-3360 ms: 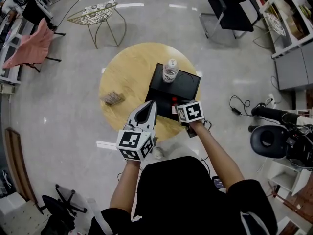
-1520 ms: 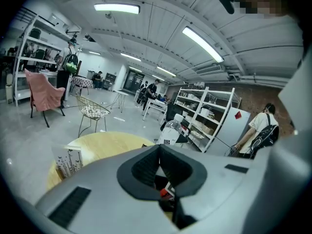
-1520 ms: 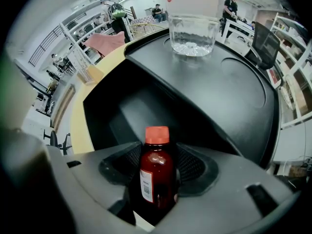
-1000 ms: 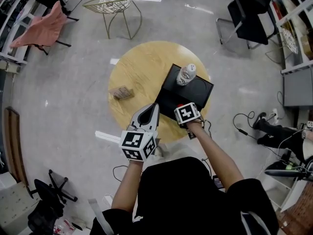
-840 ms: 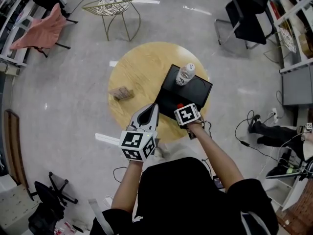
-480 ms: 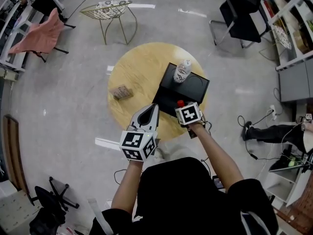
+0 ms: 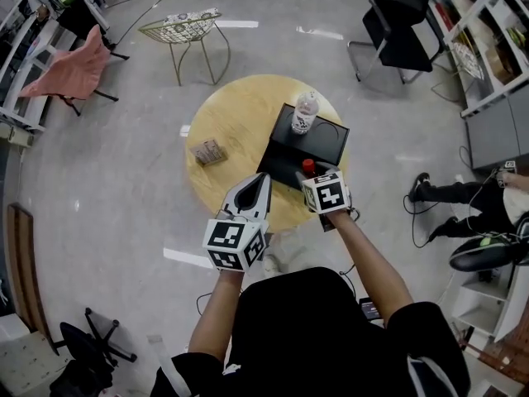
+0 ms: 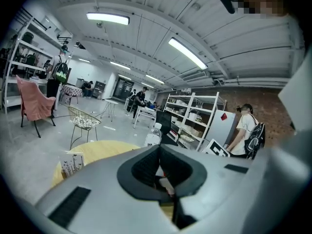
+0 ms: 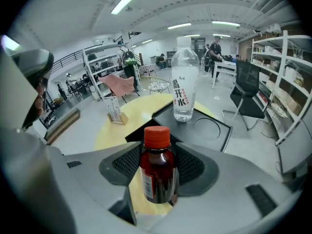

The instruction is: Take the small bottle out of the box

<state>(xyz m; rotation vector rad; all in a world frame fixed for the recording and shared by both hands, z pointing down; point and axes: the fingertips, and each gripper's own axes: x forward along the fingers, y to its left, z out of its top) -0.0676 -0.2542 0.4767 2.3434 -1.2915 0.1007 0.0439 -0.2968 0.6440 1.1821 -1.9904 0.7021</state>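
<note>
The small brown bottle (image 9: pixel 157 167) with a red cap (image 7: pixel 308 167) stands upright between the jaws of my right gripper (image 9: pixel 158 172), which is shut on it. It hangs above the near end of the black box (image 7: pixel 318 143) on the round yellow table (image 7: pixel 231 122). A taller clear water bottle (image 7: pixel 304 112) stands at the box's far end, and it shows straight ahead as the clear bottle (image 9: pixel 185 87) in the right gripper view. My left gripper (image 7: pixel 261 182) is shut and holds nothing, left of the box over the table's near edge.
A small card stand (image 7: pixel 207 151) sits on the table's left side. Around the table are a wire chair (image 7: pixel 182 27), a chair draped in pink cloth (image 7: pixel 74 64), a black office chair (image 7: pixel 397 19) and shelving (image 7: pixel 488 40). Cables (image 7: pixel 417 213) lie on the floor at right.
My right gripper has come up and slightly toward me with the small bottle, so its red cap now shows above the box. The left gripper has stayed put. The head view shifted a little.
</note>
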